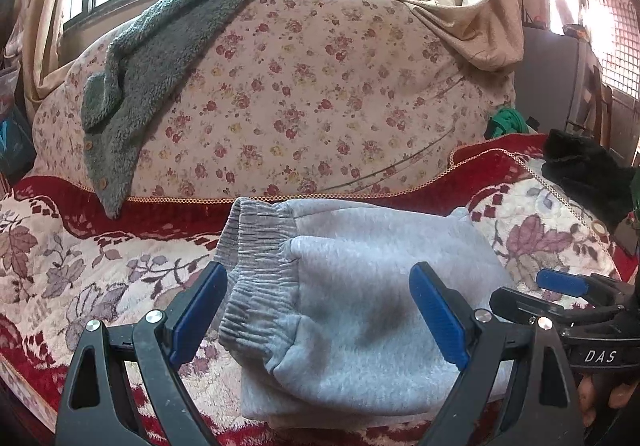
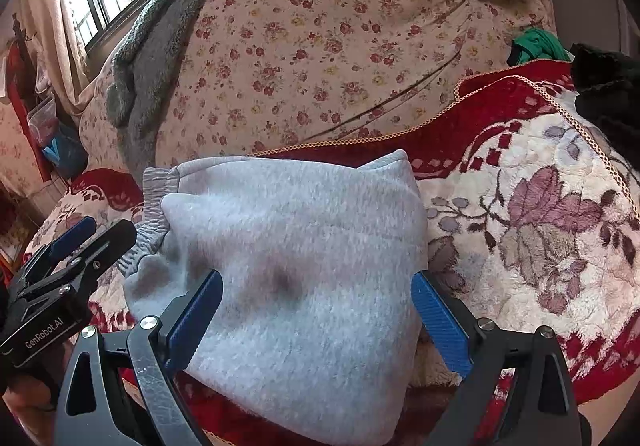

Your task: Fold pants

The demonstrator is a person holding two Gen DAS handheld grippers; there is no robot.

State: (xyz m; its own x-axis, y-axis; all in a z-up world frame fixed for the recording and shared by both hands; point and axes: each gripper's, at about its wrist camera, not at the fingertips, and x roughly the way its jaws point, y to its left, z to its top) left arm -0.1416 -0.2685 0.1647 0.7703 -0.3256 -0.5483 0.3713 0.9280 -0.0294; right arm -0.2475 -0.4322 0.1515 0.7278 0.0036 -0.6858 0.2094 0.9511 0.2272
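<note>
The grey fleece pants (image 1: 360, 310) lie folded into a compact bundle on the red floral blanket (image 1: 80, 258), with the ribbed waistband (image 1: 256, 286) stacked at the bundle's left end. My left gripper (image 1: 320, 310) hovers just over the near left part of the bundle, jaws wide apart and holding nothing. In the right wrist view the pants (image 2: 304, 230) fill the middle. My right gripper (image 2: 320, 320) is open over their near right part, its blue pads (image 2: 440, 322) not pressing the cloth. Each gripper shows at the edge of the other's view, the right gripper (image 1: 552, 292) and the left gripper (image 2: 88, 242).
A large floral cushion (image 1: 304, 94) rises behind the blanket, with a green fleece garment (image 1: 152, 78) draped over its left side. A black garment (image 1: 584, 170) and a green cloth (image 1: 508, 122) lie at the right. Curtains and a window stand behind.
</note>
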